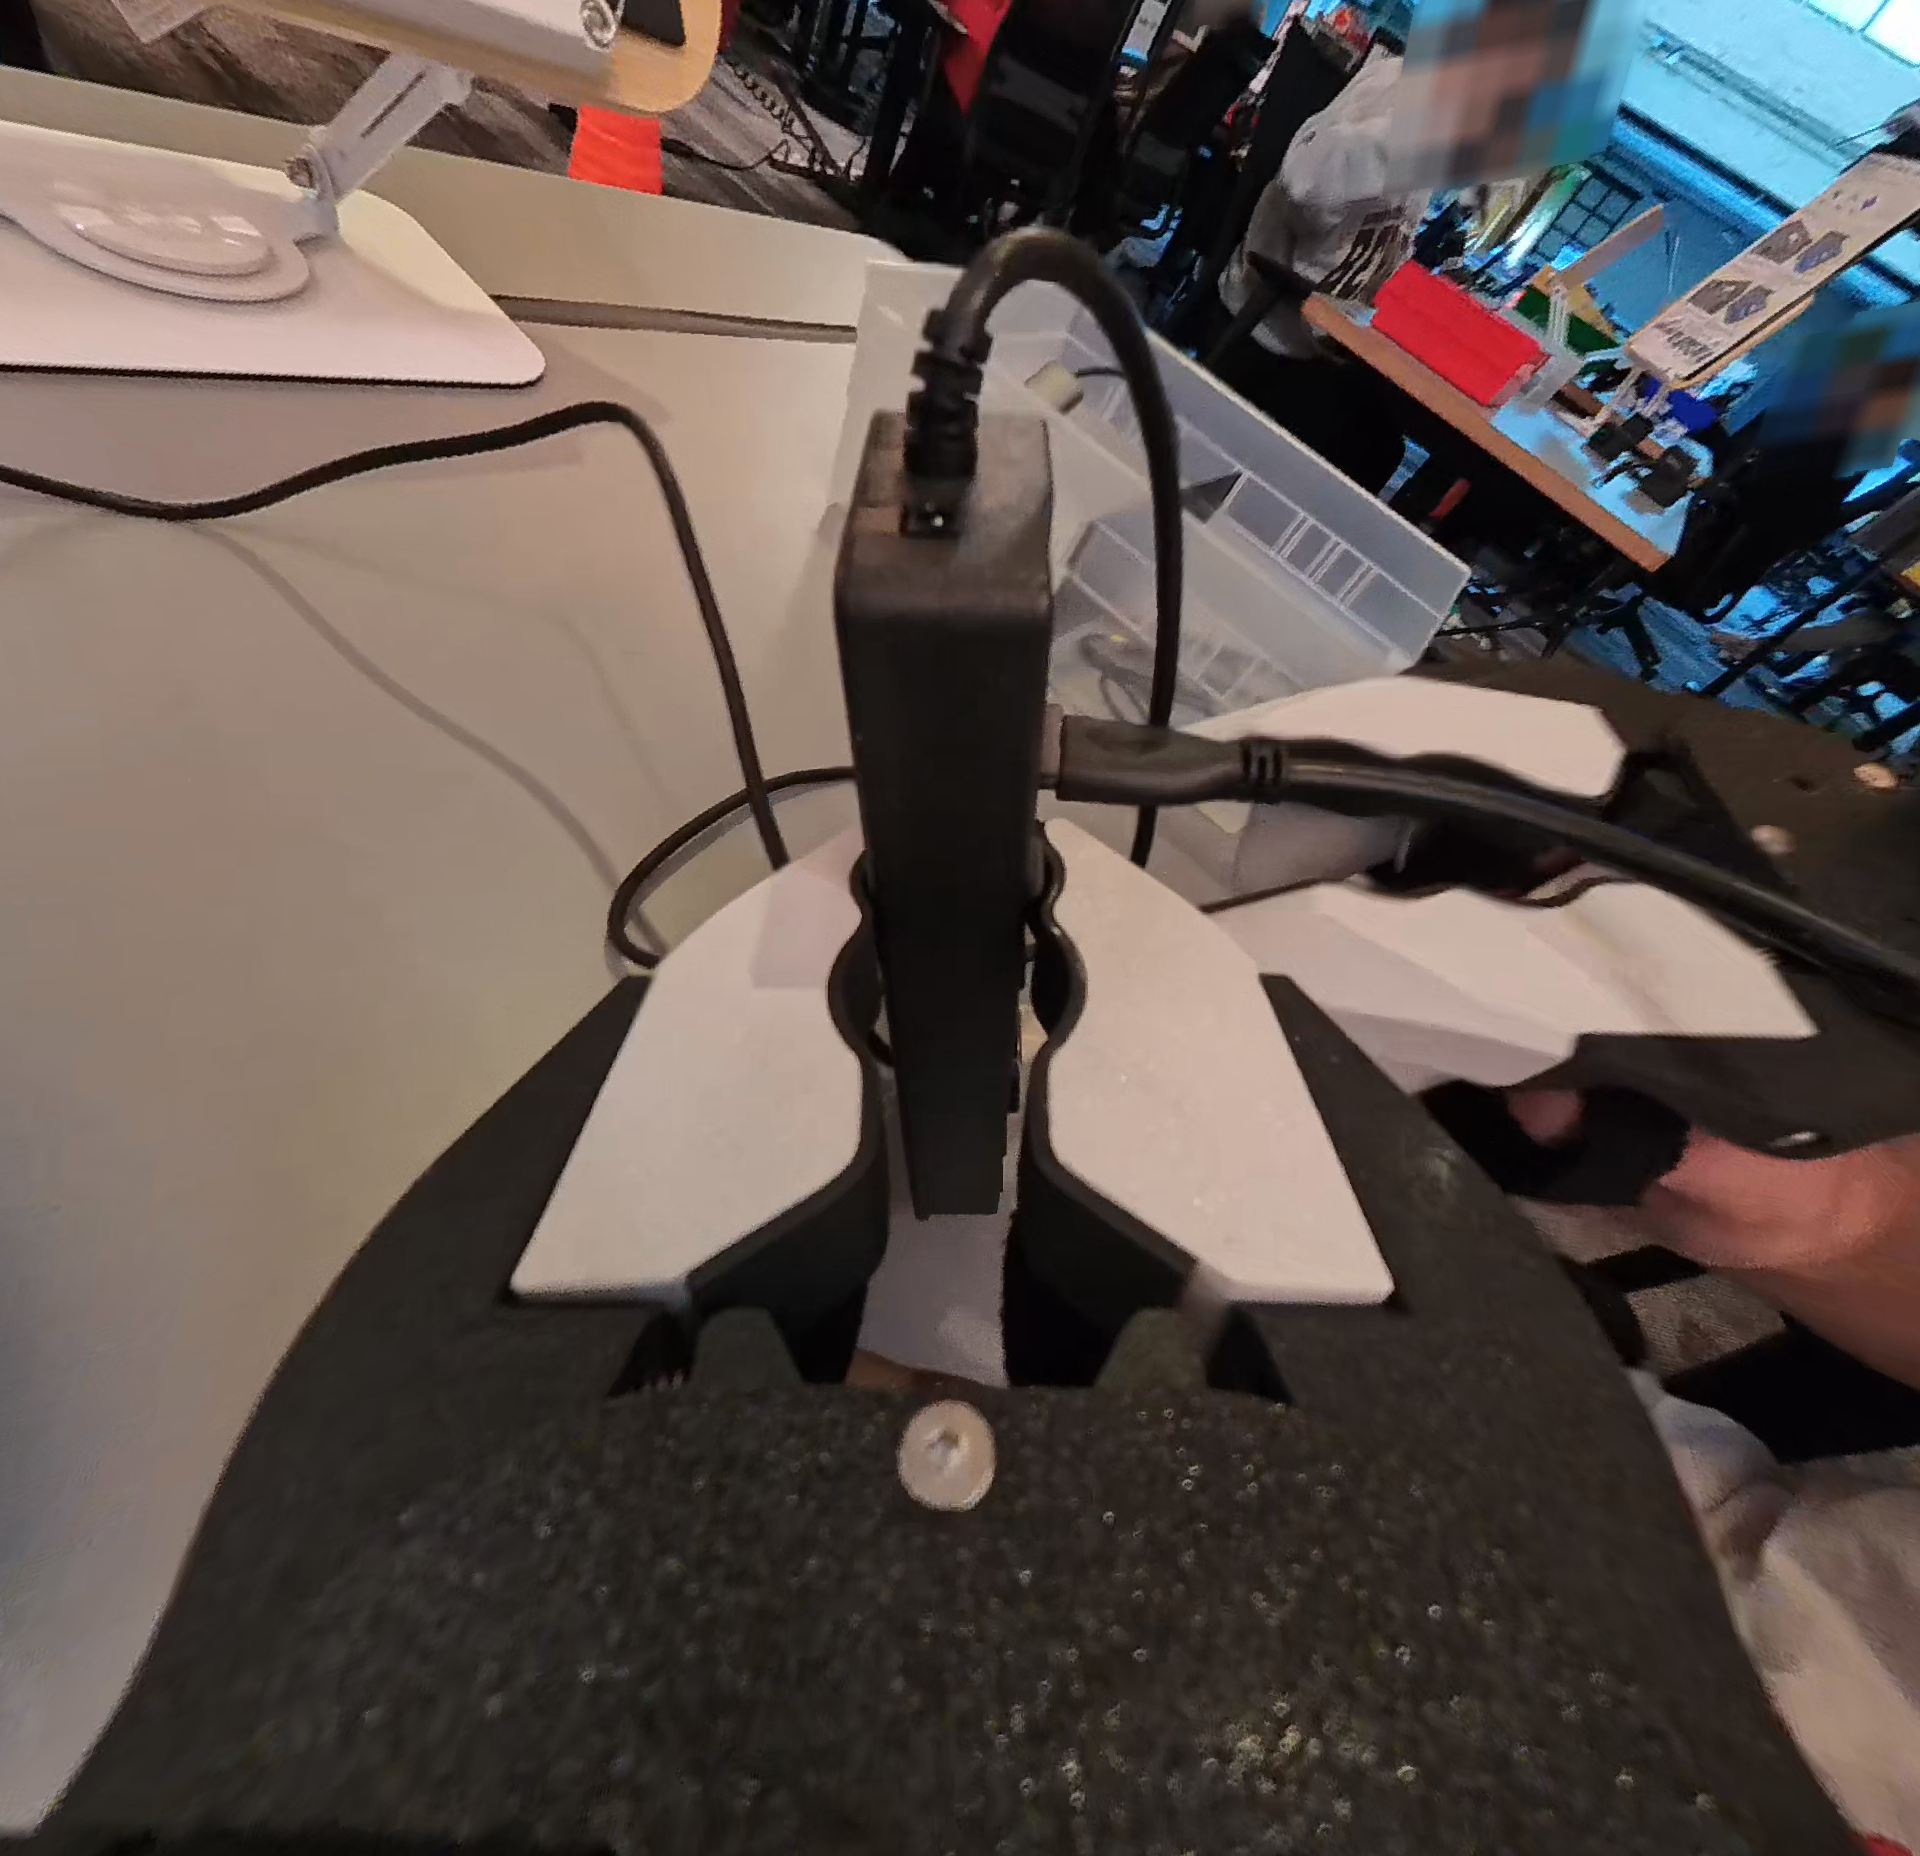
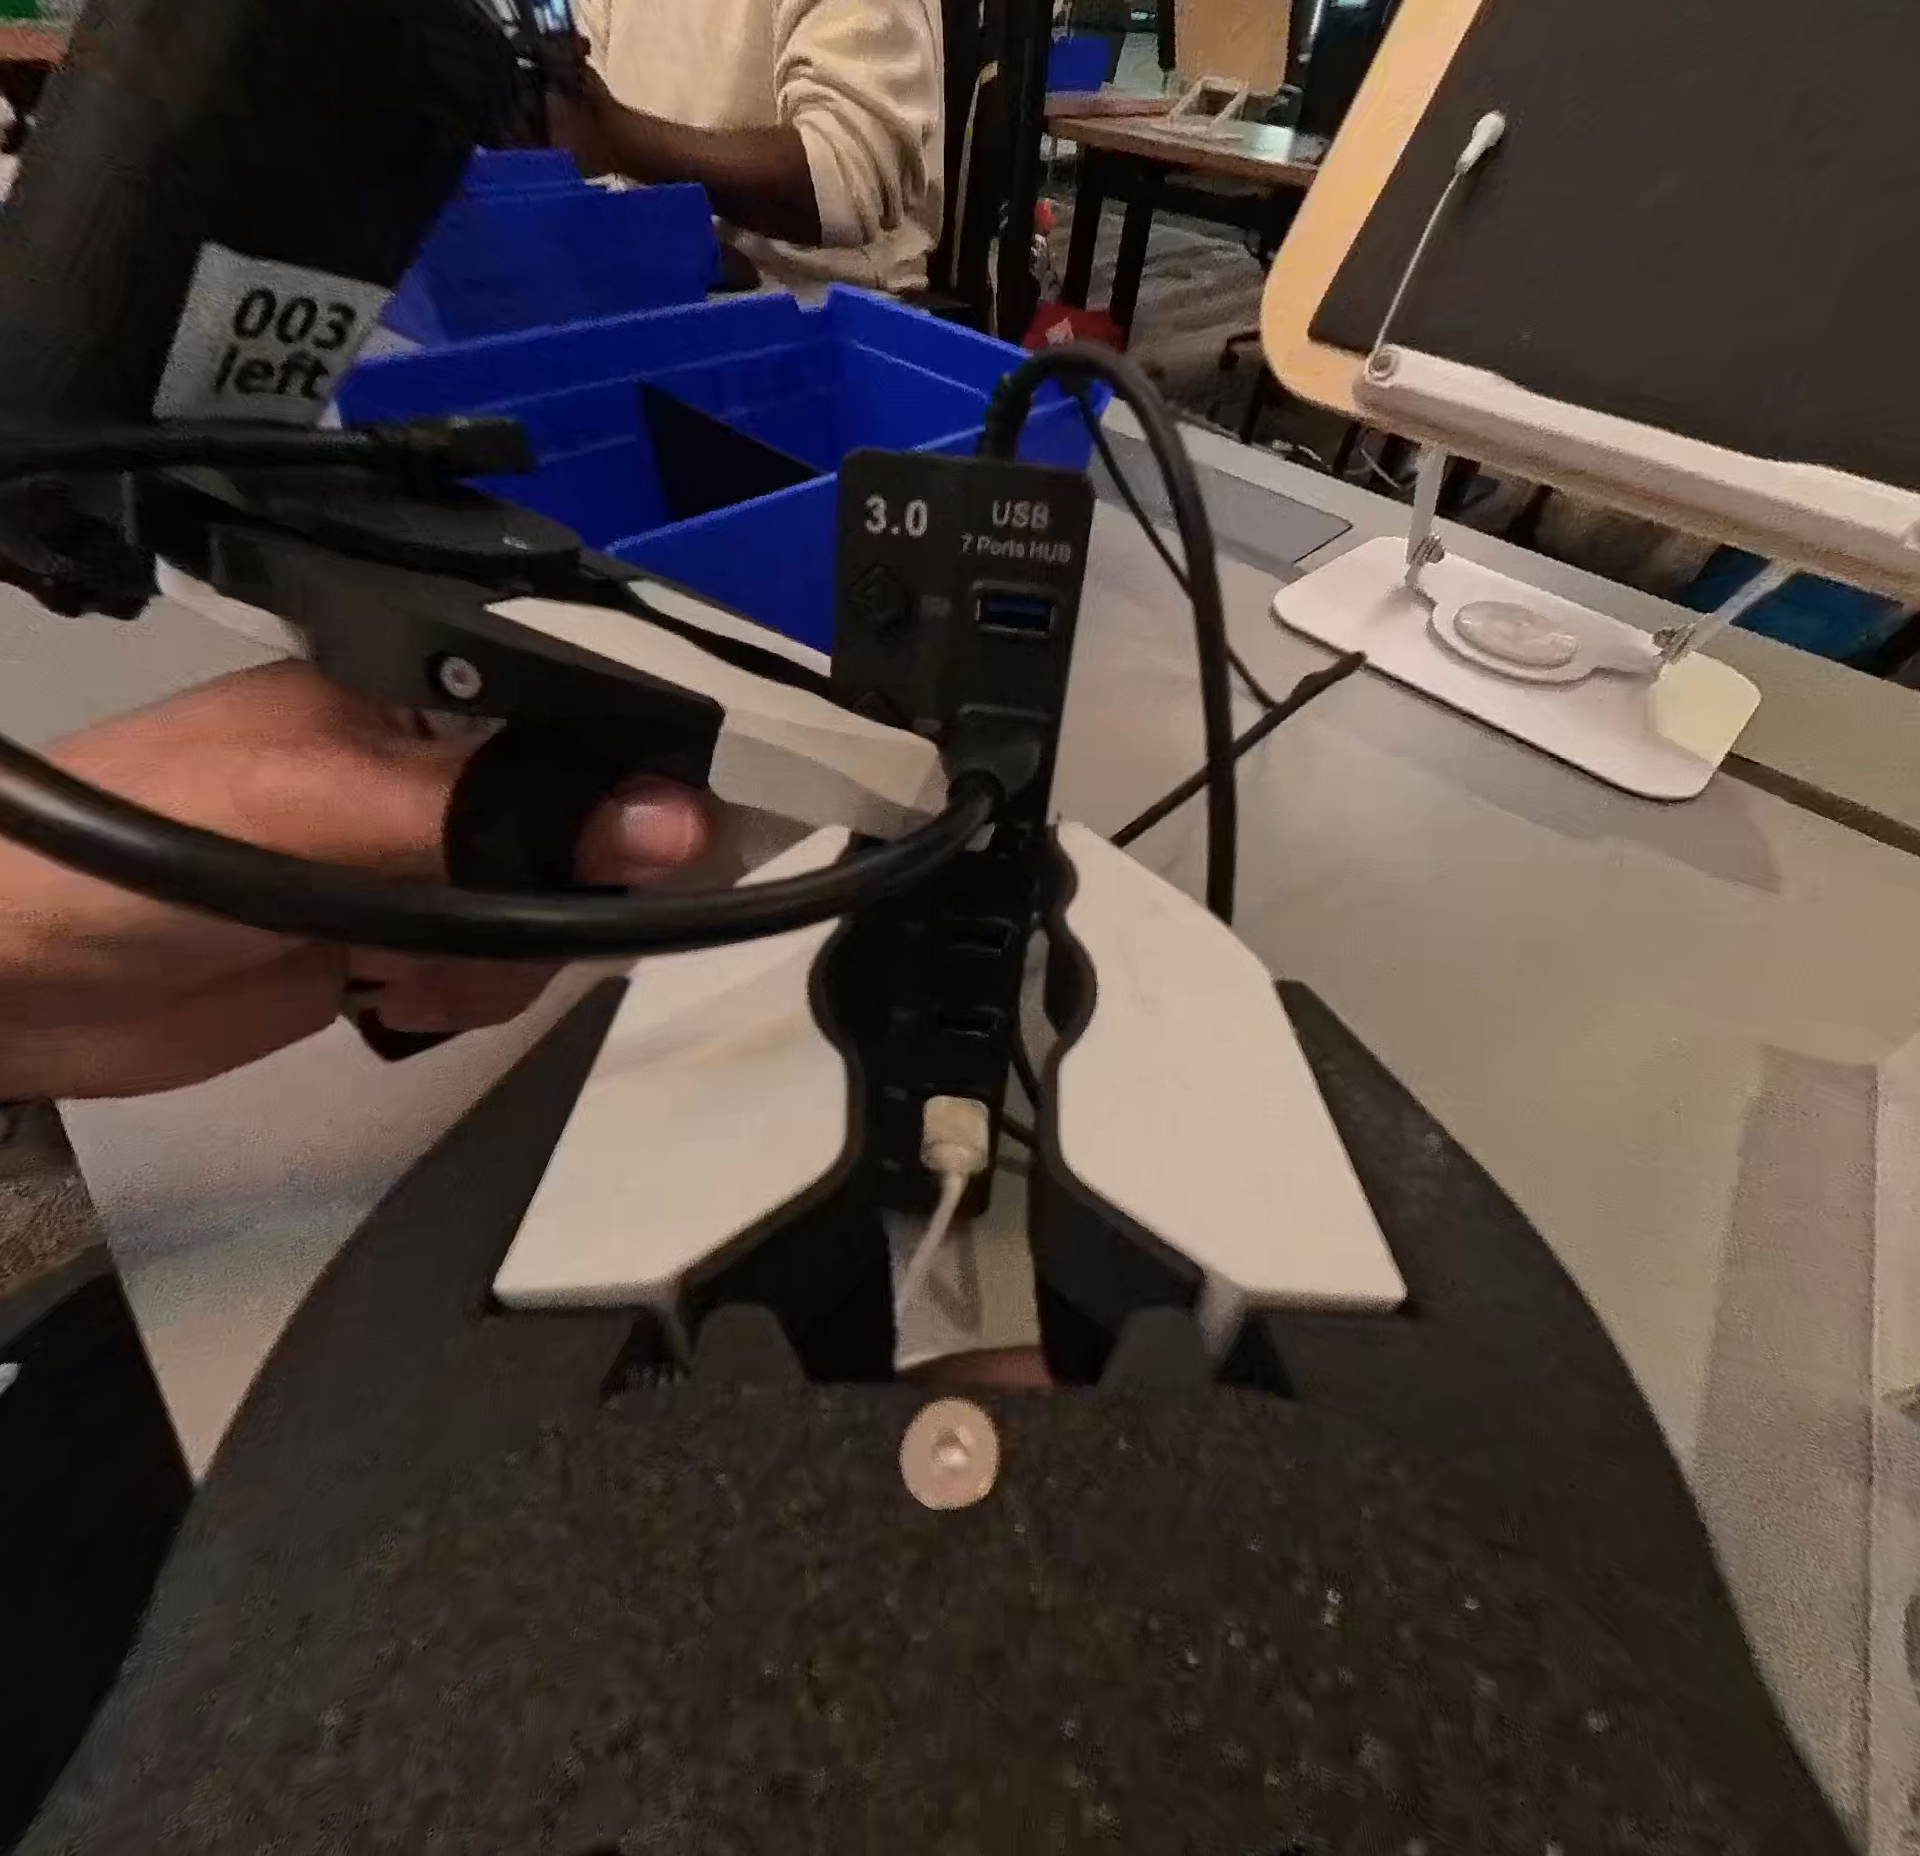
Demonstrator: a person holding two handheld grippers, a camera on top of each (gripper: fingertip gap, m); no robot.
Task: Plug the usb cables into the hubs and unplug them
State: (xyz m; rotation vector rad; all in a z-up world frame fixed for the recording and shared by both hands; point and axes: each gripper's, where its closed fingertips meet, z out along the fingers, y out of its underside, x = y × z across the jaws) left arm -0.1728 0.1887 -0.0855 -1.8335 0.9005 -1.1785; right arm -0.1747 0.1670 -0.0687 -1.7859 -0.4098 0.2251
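A black USB hub (image 1: 945, 767) stands edge-on between my left gripper's (image 1: 951, 861) white fingers, which are shut on it. Its own black cable (image 1: 1143, 456) loops from the far end. A black USB plug (image 1: 1143, 767) sits in a port on the hub's right face. My right gripper (image 1: 1226, 830) comes in from the right, tips just short of the hub. In the right wrist view the hub's port face (image 2: 966, 559) shows beyond my right gripper (image 2: 951, 850), whose fingers stand apart and hold nothing. The black plug (image 2: 997, 741) is just past the tips. A white plug (image 2: 951, 1131) sits in a lower port.
A tablet on a white stand (image 1: 208, 279) is at the far left of the grey table (image 1: 312, 767); it also shows in the right wrist view (image 2: 1507, 663). A clear plastic bin (image 1: 1247, 518) lies behind the hub. Blue bins (image 2: 675, 424) and a seated person (image 2: 790, 71) are beyond.
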